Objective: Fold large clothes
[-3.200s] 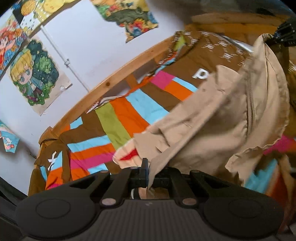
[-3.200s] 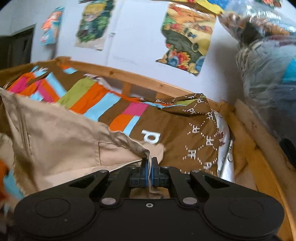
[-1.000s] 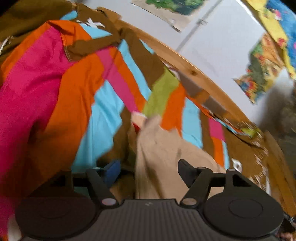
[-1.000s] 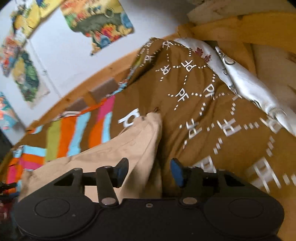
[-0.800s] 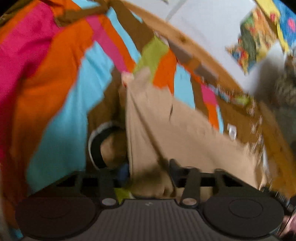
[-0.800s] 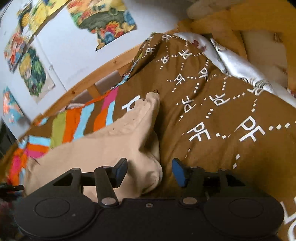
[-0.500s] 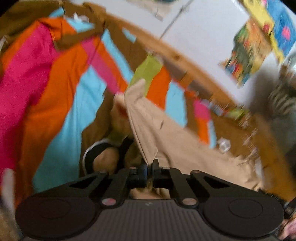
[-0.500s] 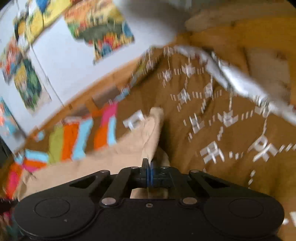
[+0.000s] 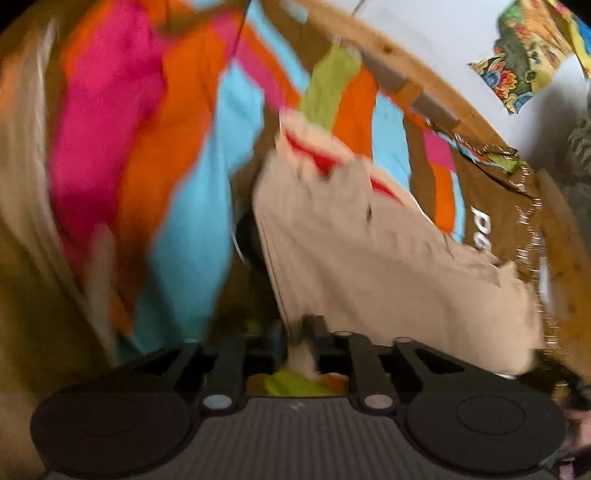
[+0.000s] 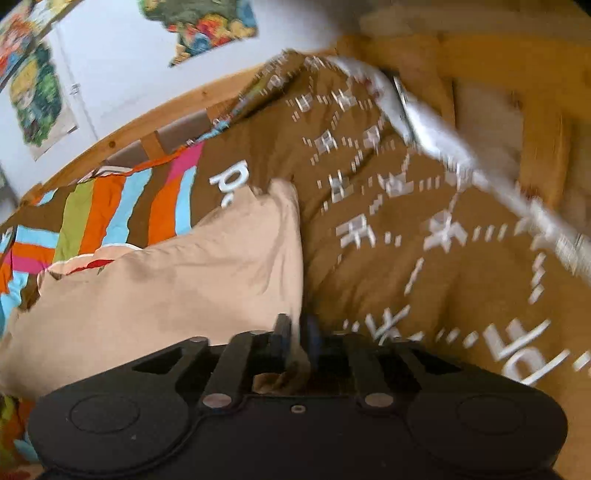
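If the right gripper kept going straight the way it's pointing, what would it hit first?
The right gripper is shut on the beige cloth garment, so that fabric lies directly ahead; past it, probably the brown patterned bedspread, though depth is unclear.

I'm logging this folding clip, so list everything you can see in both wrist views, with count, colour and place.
garment: one, beige with a red-trimmed end, lying on the quilt, pinched at two edges
quilt: one, brown with pink, orange, blue and green stripes and white lettering, covering the bed
bed frame: one, light wood, behind and beside the quilt
posters: several, multicoloured, on the white wall
white cloth: one, blurred, at the quilt's far right edge
left gripper: black, jaws shut on the garment's near edge
right gripper: black, jaws shut on the garment's other edge
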`<state>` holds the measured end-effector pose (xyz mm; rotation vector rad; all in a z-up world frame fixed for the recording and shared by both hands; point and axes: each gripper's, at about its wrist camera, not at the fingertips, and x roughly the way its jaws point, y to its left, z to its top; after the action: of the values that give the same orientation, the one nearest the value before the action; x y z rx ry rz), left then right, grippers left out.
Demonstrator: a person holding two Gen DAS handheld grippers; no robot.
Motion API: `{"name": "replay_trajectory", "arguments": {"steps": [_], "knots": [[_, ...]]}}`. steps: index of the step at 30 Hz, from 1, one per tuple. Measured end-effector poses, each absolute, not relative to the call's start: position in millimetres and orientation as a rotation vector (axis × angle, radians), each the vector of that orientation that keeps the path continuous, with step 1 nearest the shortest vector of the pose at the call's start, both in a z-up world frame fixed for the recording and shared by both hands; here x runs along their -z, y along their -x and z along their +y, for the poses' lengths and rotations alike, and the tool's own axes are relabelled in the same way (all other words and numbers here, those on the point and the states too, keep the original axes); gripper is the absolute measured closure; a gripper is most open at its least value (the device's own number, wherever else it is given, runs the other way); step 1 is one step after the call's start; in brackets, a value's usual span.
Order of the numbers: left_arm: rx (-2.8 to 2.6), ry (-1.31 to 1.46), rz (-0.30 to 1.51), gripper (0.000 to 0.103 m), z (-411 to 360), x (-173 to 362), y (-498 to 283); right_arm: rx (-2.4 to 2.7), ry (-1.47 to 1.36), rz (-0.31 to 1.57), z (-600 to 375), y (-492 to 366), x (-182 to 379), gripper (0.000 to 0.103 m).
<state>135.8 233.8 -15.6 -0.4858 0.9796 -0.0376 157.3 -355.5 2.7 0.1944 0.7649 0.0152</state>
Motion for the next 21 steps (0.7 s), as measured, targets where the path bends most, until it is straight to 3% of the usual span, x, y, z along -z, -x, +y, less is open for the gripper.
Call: {"name": "replay_trajectory", "arguments": {"steps": [1,5,10,12,15,17,19,21], "knots": [[0.022,0.427,0.944,0.061,230,6,-134,-0.024,-0.157,0.736,-354,-156,-11,0.076],[0.063,0.243,0.846,0.058,208,-24,-148,-0.164,0.009,0.658,-326,-172,-36,0.051],[0.253,0.000,0.844,0.057,153,-26,-207,-0.480,0.051,0.781,-264,-249,-28,0.051],[0.341,-0.088,0.889,0.051,133,-17,-225,-0.572,0.049,0.841,-240,-283,-19,0.051],[0.403,-0.157,0.940,0.031,114,-4,-248,-0.649,0.072,0.890,-215,-321,-8,0.047],[0.427,-0.171,0.954,0.016,110,2,-257,-0.707,0.068,0.935,-204,-338,0,0.030],[0.426,-0.203,0.990,0.017,105,9,-266,-0.750,0.072,0.990,-196,-347,13,0.029],[0.421,-0.252,1.043,0.040,102,20,-272,-0.738,0.156,0.988,-188,-341,23,0.044]]}}
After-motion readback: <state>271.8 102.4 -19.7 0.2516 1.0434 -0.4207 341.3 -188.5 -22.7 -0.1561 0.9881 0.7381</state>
